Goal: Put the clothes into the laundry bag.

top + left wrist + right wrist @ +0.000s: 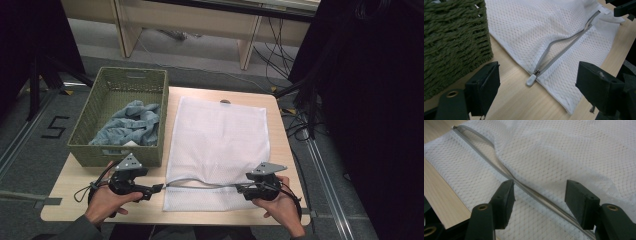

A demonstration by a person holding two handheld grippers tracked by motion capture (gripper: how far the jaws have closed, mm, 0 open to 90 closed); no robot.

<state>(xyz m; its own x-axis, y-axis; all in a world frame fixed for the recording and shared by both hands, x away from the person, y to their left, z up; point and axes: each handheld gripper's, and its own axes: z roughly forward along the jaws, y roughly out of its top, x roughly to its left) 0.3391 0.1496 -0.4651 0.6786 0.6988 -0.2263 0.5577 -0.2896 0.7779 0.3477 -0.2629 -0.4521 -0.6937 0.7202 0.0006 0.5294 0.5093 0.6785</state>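
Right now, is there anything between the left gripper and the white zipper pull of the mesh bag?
Nothing visible is in the way. The left gripper is open, and only bare table lies between it and the zipper pull. The green basket stands off to the side.

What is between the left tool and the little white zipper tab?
Just bare wooden table. In the left gripper view, the left tool has open jaws and the zipper tab lies a bit ahead of them, at the mesh bag's edge.
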